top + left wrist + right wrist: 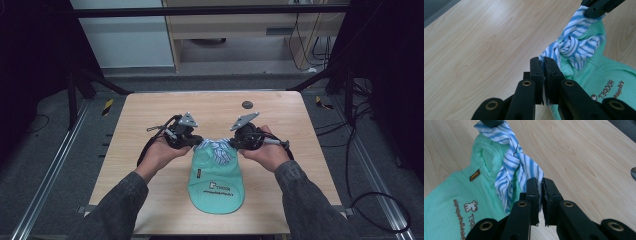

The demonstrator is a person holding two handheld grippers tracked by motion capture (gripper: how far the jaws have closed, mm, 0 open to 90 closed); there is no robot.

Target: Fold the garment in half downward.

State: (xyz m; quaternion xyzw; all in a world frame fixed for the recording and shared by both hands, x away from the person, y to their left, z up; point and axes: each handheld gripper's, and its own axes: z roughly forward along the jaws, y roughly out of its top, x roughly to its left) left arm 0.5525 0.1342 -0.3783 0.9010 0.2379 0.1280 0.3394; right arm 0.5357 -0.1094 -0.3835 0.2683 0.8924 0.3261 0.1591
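**Bright tabletop, dark surroundings**

In the high view the wooden table is evenly lit from above, while the floor and frame around it sink into dimness; the picture is soft and grainy. Both gripper views are bright, with a pale sheen on the wood beyond the fingertips. The black fingers nearest the lens look slightly soft, and their shadows are faint.
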